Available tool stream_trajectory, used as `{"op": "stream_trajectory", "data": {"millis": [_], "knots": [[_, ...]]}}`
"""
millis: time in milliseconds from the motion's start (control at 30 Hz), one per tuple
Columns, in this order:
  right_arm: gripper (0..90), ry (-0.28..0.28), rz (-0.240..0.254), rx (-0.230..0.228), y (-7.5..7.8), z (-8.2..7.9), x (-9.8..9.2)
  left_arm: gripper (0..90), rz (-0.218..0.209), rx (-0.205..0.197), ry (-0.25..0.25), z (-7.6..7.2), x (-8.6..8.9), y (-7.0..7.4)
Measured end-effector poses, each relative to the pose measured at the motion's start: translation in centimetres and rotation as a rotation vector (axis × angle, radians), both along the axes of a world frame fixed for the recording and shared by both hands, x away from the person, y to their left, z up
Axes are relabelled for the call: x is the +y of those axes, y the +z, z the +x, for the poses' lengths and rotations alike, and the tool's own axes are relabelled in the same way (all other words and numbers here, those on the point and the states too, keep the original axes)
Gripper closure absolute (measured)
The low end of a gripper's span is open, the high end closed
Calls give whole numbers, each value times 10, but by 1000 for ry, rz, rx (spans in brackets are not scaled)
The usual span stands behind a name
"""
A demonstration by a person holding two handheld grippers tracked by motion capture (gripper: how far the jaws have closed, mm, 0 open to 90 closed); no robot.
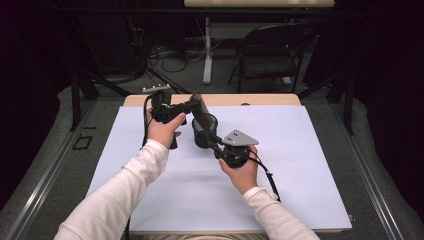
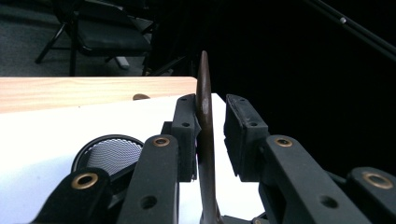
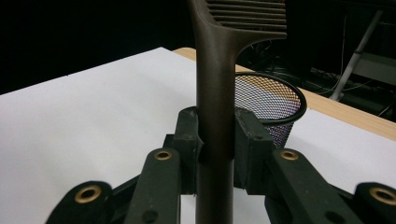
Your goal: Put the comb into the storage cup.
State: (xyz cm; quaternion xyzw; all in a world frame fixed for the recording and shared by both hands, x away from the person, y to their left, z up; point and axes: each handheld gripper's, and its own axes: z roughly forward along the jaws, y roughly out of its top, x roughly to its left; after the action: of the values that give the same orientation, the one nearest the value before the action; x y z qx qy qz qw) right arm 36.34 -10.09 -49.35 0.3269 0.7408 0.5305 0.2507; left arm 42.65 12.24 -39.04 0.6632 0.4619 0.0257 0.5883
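Tilting over the mesh cup (image 1: 204,131), both claws flank the spatula (image 1: 200,112).

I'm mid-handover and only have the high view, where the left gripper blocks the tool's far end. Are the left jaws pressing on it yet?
Observer: Not on both sides. The brown tool stands edge-on between the pads of the left gripper. It lies against one pad, with a gap to the other.
Operator: And where exactly does the right one grip it?
Observer: The right gripper has both pads clamped on the handle, just below the slotted head.
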Motion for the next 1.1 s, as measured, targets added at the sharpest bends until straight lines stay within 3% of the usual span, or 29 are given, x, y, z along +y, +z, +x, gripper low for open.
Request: {"op": "stream_trajectory", "data": {"millis": [533,1100], "knots": [[725,2,-8,0,-1,0,2,826,-18,30,11,2,5,-4],[725,-2,-17,-1,-3,0,2,839,-40,59,21,3,6,-6]]}}
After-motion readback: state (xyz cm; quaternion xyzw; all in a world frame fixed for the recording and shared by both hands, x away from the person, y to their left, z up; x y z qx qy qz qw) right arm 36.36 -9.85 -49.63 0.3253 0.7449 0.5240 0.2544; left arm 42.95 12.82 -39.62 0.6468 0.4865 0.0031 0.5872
